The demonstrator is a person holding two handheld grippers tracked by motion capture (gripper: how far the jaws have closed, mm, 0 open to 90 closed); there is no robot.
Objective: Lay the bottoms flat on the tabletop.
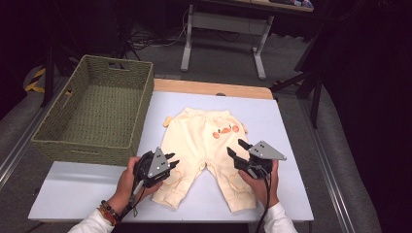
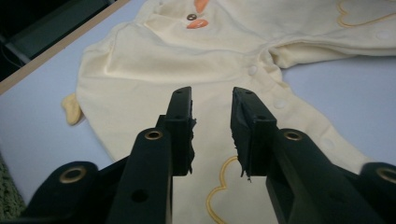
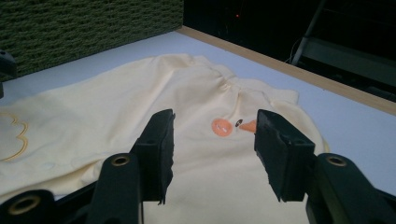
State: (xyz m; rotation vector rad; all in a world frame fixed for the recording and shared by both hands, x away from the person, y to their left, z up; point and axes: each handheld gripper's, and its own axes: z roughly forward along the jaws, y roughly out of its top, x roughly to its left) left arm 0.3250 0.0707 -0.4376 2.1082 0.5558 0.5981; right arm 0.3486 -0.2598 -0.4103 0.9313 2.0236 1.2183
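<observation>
White tabletop [image 1: 73, 187] with a wooden far edge, dark room behind, desk legs in the background. Left gripper [image 1: 171, 161] sits over the left leg of the pale yellow baby pants [image 1: 204, 145], jaws parted a modest gap; the left gripper view shows nothing between the pads [image 2: 180, 126], just fabric and an embroidered yellow outline beneath them. Right gripper [image 1: 236, 151] is over the right leg near the crotch, jaws spread a bit wider, also empty; the right gripper view looks along them at the orange duck face patch [image 3: 223, 127] on the seat. Neither tool has hold of anything. Pants lie flat and spread out mid-table, waistband toward the far edge, both legs pointing at the person, a small yellow tab [image 2: 71, 108] sticking out at the left hip. Green woven basket [image 1: 92, 109] stands empty at the left, just beside the garment, touching the tabletop's left part. My read: this is the pre-grasp step of a fold, or of a move to the basket, with both tools lined up above the legs and no pinch made. Next move probably calls for dropping each tool until one pad slides under the cloth edge, then closing on a single leg hem each. Risk: pinching both layers unevenly, or dragging the pants and wrinkling them.
</observation>
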